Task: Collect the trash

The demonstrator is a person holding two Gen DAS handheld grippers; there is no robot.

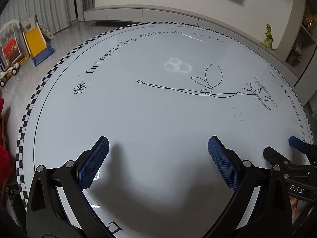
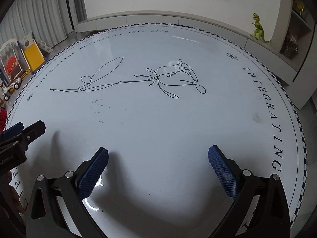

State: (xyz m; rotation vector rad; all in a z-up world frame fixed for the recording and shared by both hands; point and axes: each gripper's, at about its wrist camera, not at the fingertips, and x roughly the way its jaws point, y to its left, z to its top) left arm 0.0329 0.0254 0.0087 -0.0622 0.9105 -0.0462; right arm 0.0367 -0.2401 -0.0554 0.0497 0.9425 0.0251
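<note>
A round white table (image 1: 138, 119) with a checkered rim and a printed line drawing fills both views (image 2: 158, 123). A few tiny dark specks (image 1: 240, 116) lie on it right of centre, also in the right wrist view (image 2: 99, 107). No larger piece of trash shows. My left gripper (image 1: 158, 146) is open and empty, low over the near part of the table. My right gripper (image 2: 158, 156) is open and empty beside it; it shows at the right edge of the left wrist view (image 1: 281, 148). The left gripper shows at the left edge of the right wrist view (image 2: 25, 128).
A faint ring stain (image 1: 177, 65) marks the far table, and a smudge (image 2: 257, 118) lies on the right. Beyond are a low white cabinet (image 1: 158, 12), a green toy dinosaur (image 1: 268, 37), shelves (image 1: 305, 35), and children's toys with a slide (image 1: 35, 39) on the floor at left.
</note>
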